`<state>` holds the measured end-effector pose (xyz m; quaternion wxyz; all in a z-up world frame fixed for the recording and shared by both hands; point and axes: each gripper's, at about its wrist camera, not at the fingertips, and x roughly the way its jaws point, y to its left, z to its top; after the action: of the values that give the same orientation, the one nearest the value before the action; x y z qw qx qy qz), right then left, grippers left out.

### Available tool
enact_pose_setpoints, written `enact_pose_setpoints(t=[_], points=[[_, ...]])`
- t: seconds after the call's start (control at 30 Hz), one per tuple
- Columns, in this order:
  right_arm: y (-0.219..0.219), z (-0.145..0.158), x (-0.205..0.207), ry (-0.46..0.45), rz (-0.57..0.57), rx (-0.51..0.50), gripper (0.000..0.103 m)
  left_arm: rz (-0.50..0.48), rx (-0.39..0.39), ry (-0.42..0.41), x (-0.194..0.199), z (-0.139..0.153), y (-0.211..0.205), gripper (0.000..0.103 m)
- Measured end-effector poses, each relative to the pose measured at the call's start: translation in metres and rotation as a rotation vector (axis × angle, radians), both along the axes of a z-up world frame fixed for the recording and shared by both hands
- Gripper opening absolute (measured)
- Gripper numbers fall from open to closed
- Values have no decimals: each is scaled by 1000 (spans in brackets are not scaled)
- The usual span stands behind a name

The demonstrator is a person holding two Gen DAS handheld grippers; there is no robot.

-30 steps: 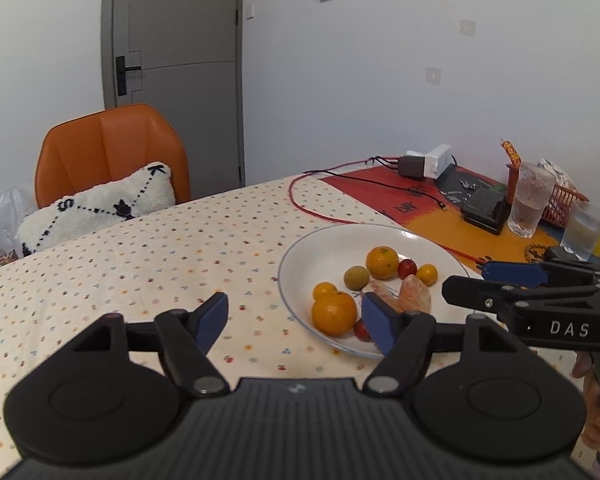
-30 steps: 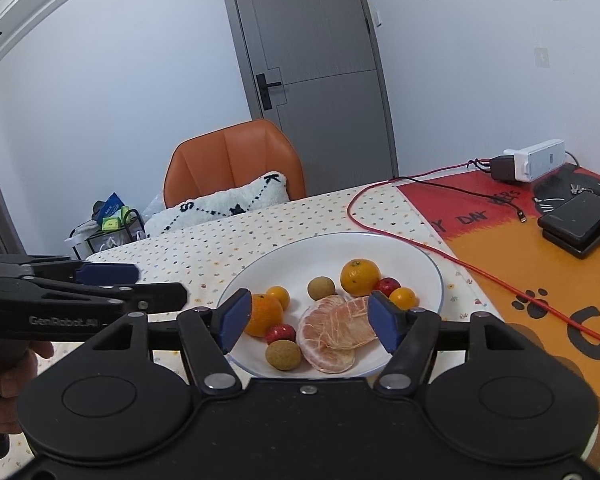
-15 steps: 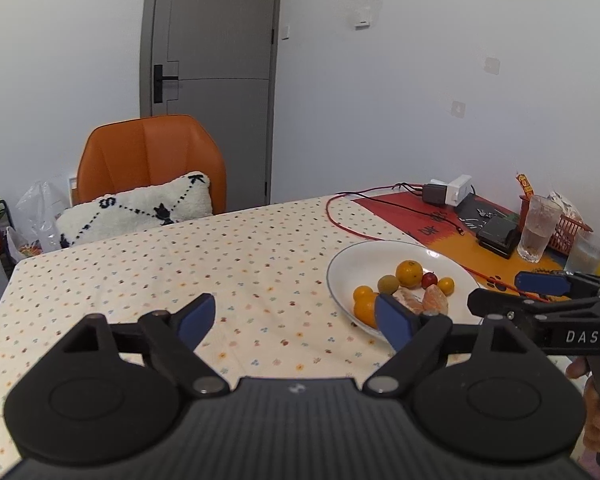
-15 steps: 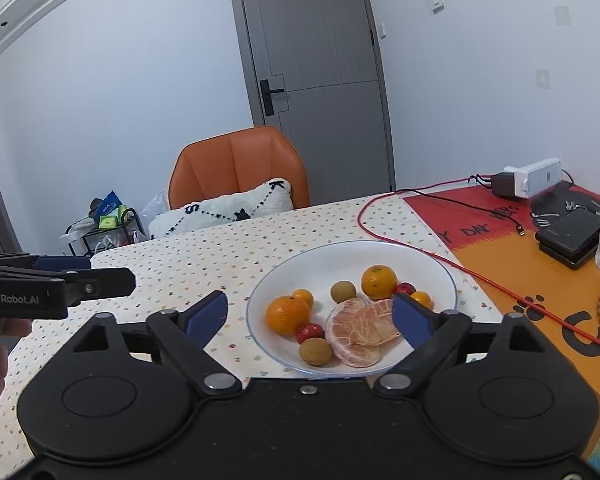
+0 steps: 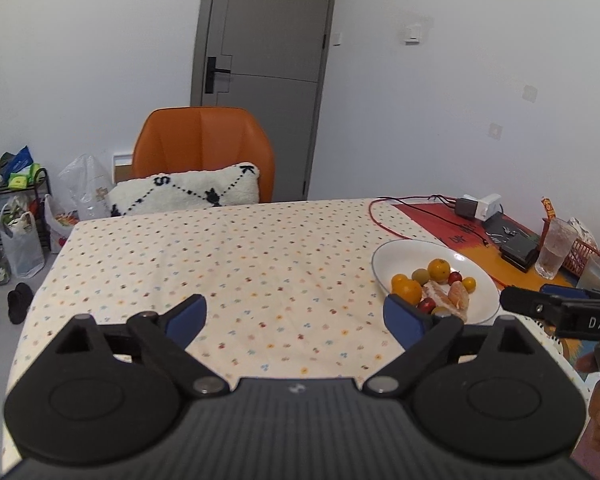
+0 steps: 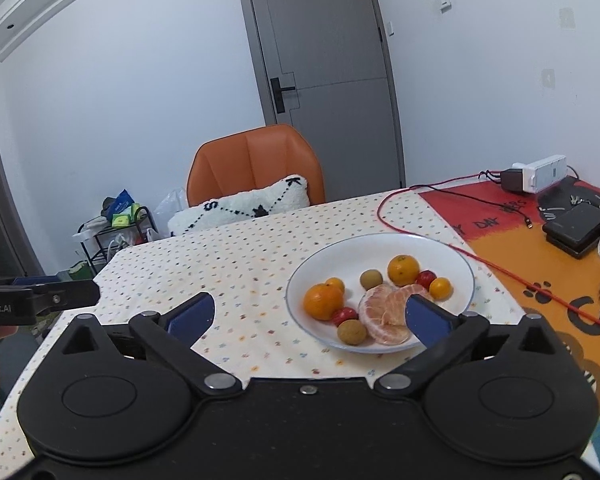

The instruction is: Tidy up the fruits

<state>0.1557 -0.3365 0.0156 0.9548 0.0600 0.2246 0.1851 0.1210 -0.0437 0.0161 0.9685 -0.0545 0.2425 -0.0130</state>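
1. Now my left gripper (image 5: 294,318) is spread wide, and its jaws have just been opening.
2. Nothing sits between its blue pads (image 5: 186,314); I see only the dotted tablecloth (image 5: 228,256) under the gap.
3. It hangs over the cloth to the left of the white plate (image 5: 392,252), and it touches no fruit.
4. My right gripper (image 6: 308,318) is spread wide too, and its jaws have also just been opening.
5. It holds nothing. In its own view the right pad (image 6: 426,320) covers the near edge of the plate (image 6: 456,260), but I cannot tell if it touches the plate.
6. All the fruit is on the plate.
7. A big orange (image 6: 323,301) lies at the plate's left side, with a tiny orange one (image 6: 335,284) just behind it.
8. The peeled orange (image 6: 388,314) lies at the near side of the plate, split open into pieces.
9. A brown round fruit (image 6: 352,332) lies at the near edge of the plate, beside the peeled orange, and a red one (image 6: 345,314) sits touching it.
10. Another orange (image 6: 403,270) lies at the far side of the plate, with a green-brown fruit (image 6: 371,279) on its left.
11. Right of that orange sit a red fruit (image 6: 425,279) and a small orange one (image 6: 441,288).
12. A red cable (image 6: 500,268) runs just past the plate's right rim.
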Motion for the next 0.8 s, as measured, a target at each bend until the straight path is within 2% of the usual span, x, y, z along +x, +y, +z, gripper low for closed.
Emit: enact_pose_setpoints(t=[0.3,0.53,0.8], points=[[4,11,-23,9,5,19,103,52,5,-18,-35,9,12,100],[7,19,-44,13,-3,-8,103,88,-4,-29,-64,15,11,103],[1,21,-64,30,18,-14,103,114,-25,-35,-94,6,11,103]])
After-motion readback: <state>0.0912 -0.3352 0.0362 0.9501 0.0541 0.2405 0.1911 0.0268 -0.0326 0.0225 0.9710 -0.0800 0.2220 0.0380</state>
